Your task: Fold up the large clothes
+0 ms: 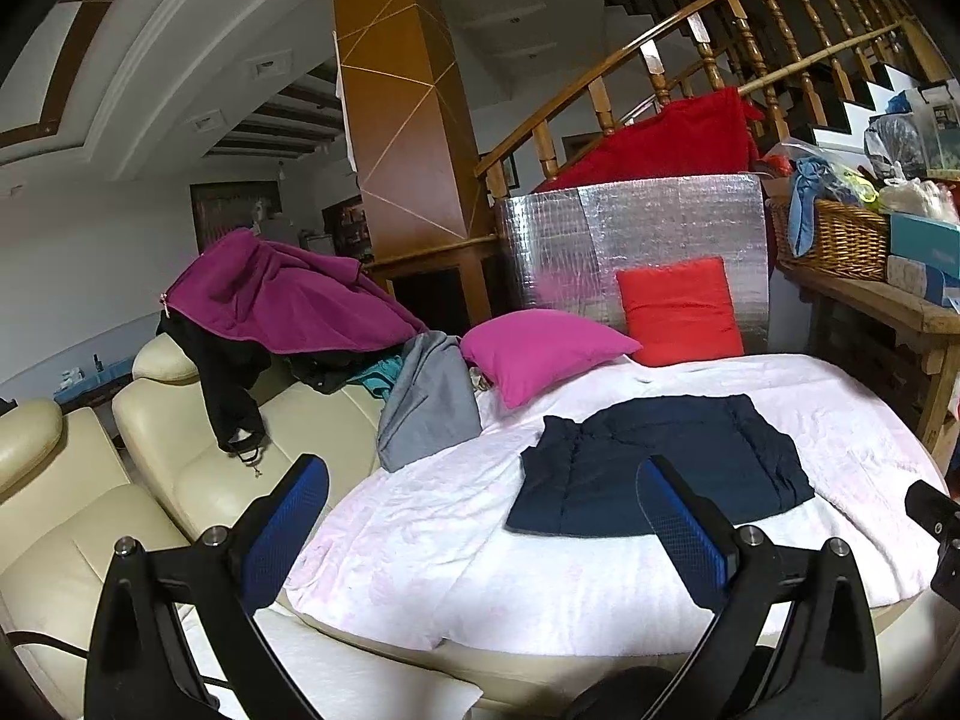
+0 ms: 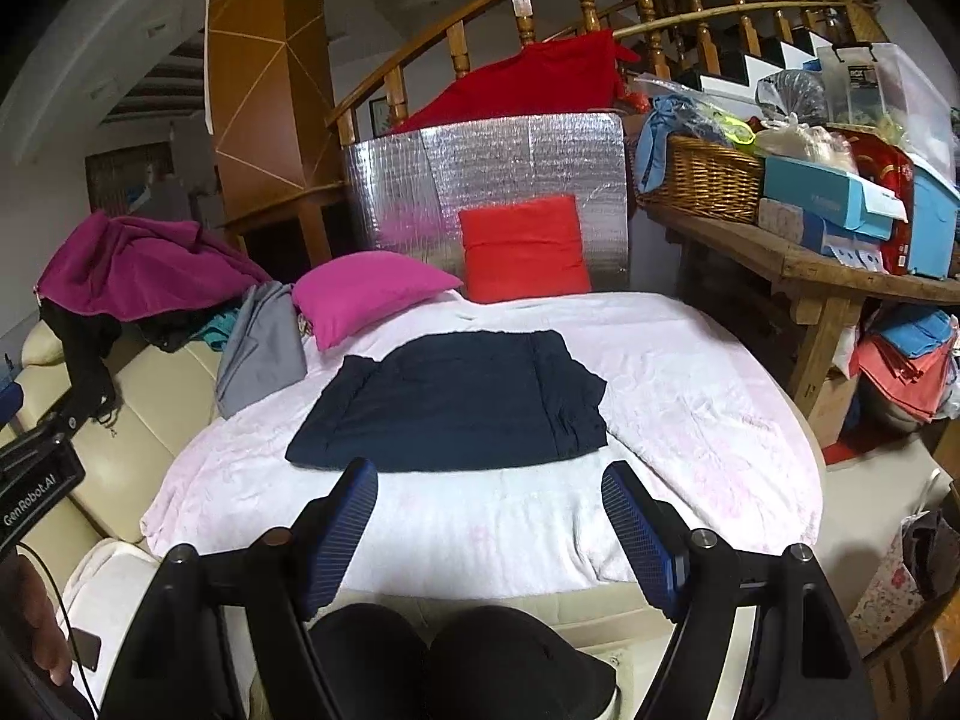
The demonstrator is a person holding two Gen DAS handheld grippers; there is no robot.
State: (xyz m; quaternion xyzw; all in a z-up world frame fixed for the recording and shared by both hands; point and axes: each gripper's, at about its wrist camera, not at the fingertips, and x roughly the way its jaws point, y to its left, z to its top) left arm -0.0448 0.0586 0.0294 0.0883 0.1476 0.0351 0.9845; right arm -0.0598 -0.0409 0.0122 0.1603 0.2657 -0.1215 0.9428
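A navy garment (image 2: 456,402) is lying folded into a flat rectangle on a pale pink blanket (image 2: 690,396), at twelve o'clock from both grippers. The left gripper (image 1: 486,516) and right gripper (image 2: 489,516) are hovering above the blanket's near edge, jaws spread apart, gripping nothing. A magenta pillow (image 2: 369,291) is sitting at eleven o'clock from the garment.

Left gripper (image 1: 483,525) spread wide; right gripper (image 2: 489,531) likewise.

dim, even indoor light; soft shadows; strong fisheye bending with dark corners; slightly soft focus
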